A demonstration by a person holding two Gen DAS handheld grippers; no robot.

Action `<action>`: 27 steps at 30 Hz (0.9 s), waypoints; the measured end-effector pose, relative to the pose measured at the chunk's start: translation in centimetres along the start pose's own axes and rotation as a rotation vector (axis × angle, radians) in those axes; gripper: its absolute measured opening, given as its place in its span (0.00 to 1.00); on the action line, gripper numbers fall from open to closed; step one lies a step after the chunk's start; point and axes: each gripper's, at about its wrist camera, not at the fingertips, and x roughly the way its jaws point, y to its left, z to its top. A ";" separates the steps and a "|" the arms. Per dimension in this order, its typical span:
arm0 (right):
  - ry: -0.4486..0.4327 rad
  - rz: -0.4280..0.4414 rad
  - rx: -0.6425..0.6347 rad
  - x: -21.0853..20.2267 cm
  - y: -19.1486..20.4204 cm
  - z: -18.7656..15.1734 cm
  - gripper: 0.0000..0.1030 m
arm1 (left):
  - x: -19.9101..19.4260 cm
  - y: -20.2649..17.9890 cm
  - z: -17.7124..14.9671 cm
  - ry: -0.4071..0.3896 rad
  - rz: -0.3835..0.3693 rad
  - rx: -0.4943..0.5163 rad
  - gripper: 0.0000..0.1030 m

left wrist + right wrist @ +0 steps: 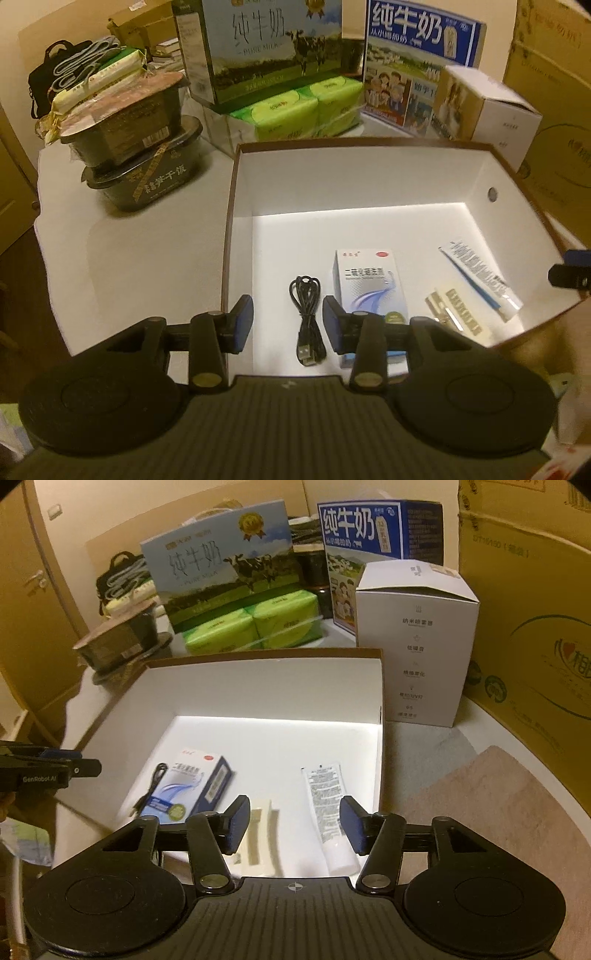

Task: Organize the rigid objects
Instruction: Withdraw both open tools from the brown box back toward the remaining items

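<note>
An open white box with a brown rim [332, 177] [258, 686] sits on the white table. On its floor lie a coiled black USB cable [306, 314] [153, 786], a white-and-blue medicine carton [369, 280] [184, 790], a white tube [480, 280] [328, 805] and a small cream packet [458, 310] [260, 834]. My left gripper [288, 321] hovers open over the box's near left; the cable lies below its gap, untouched. Over the near right my right gripper [294, 823] is open above the packet and tube, holding nothing.
Two stacked black food bowls [140, 147] stand left of the box. Behind it are milk cartons [266, 48] [417, 55] and green tissue packs [295, 107]. A white carton [417, 646] and big cardboard boxes [524, 609] close the right side, beside a beige mat [498, 812].
</note>
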 end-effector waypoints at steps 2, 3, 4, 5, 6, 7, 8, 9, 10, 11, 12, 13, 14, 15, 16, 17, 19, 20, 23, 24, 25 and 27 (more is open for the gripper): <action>-0.007 0.019 -0.008 -1.0 0.1 -0.5 0.57 | -1.1 -0.1 -0.4 -0.012 -0.004 -0.007 0.41; -0.012 0.025 -0.013 -1.6 0.2 -0.7 0.58 | -1.7 -0.2 -0.7 -0.017 -0.005 -0.006 0.41; -0.016 0.029 -0.019 -2.1 0.3 -1.0 0.59 | -2.3 -0.4 -1.0 -0.021 -0.005 -0.004 0.41; -0.019 0.029 -0.022 -2.6 0.5 -1.4 0.60 | -2.8 -0.5 -1.2 -0.025 -0.004 -0.003 0.41; -0.023 0.031 -0.027 -3.1 0.6 -1.8 0.61 | -3.2 -0.7 -1.5 -0.030 -0.006 -0.004 0.41; -0.024 0.031 -0.031 -3.6 0.7 -2.1 0.61 | -3.7 -0.8 -1.9 -0.034 -0.010 -0.008 0.41; -0.028 0.029 -0.034 -4.0 0.8 -2.4 0.62 | -4.2 -0.8 -2.2 -0.038 -0.016 -0.014 0.41; -0.034 0.028 -0.034 -4.5 0.9 -2.8 0.62 | -4.6 -0.8 -2.6 -0.039 -0.024 -0.021 0.41; -0.040 0.031 -0.034 -5.0 0.9 -3.1 0.62 | -5.1 -0.8 -2.9 -0.042 -0.030 -0.031 0.41; -0.043 0.033 -0.032 -5.4 0.9 -3.5 0.62 | -5.6 -0.9 -3.3 -0.043 -0.035 -0.038 0.41; -0.045 0.035 -0.031 -5.9 1.0 -3.8 0.62 | -6.1 -0.9 -3.6 -0.044 -0.038 -0.043 0.41; -0.047 0.038 -0.027 -6.3 1.1 -4.1 0.62 | -6.6 -1.0 -4.0 -0.045 -0.037 -0.047 0.41; -0.051 0.043 -0.024 -6.7 1.1 -4.4 0.62 | -7.1 -1.0 -4.4 -0.050 -0.033 -0.050 0.41; -0.053 0.049 -0.022 -7.1 1.1 -4.7 0.62 | -7.7 -1.1 -4.8 -0.055 -0.032 -0.051 0.41; -0.053 0.053 -0.019 -7.5 1.2 -5.0 0.62 | -8.2 -1.2 -5.2 -0.059 -0.034 -0.052 0.41; -0.053 0.054 -0.016 -7.8 1.3 -5.2 0.62 | -8.7 -1.3 -5.6 -0.061 -0.037 -0.054 0.41; -0.058 0.059 -0.007 -8.5 1.4 -5.8 0.62 | -9.6 -1.6 -6.3 -0.064 -0.040 -0.058 0.41; -0.059 0.061 -0.002 -8.9 1.4 -6.2 0.62 | -10.0 -1.6 -6.7 -0.065 -0.044 -0.060 0.41; -0.058 0.069 0.013 -9.9 1.5 -7.1 0.62 | -11.0 -2.0 -7.8 -0.065 -0.059 -0.068 0.41; -0.057 0.073 0.013 -10.2 1.6 -7.4 0.62 | -11.4 -2.1 -8.2 -0.069 -0.062 -0.071 0.41; -0.058 0.077 0.014 -10.5 1.7 -7.7 0.62 | -11.8 -2.3 -8.5 -0.072 -0.063 -0.071 0.41; -0.060 0.080 0.023 -11.0 1.9 -8.3 0.62 | -12.3 -2.8 -9.3 -0.073 -0.070 -0.068 0.42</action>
